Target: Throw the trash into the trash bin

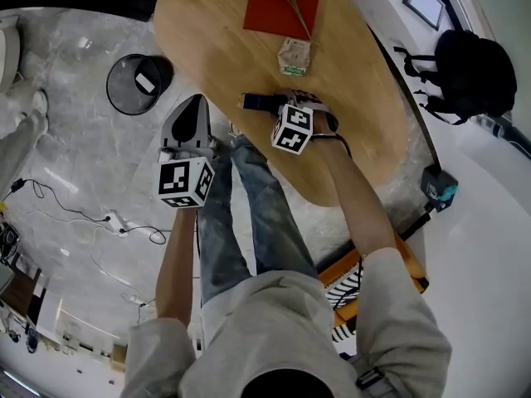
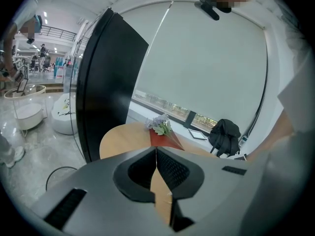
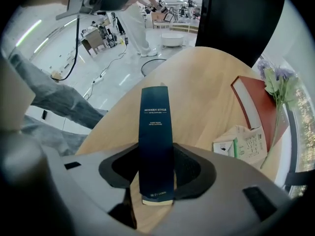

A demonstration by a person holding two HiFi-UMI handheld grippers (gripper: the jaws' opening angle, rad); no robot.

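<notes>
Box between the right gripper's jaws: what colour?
Dark navy box with small white lettering; clearest in the right gripper view.

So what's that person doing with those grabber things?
A person is clearing trash off the wooden table with a gripper in each hand. The right gripper points down at the table, its jaws against both sides of a long dark blue box lying there. The left gripper is shut and empty, held out past the table's edge. A crumpled carton also sits on the table. The black trash bin stands on the floor with something pale inside.
</notes>
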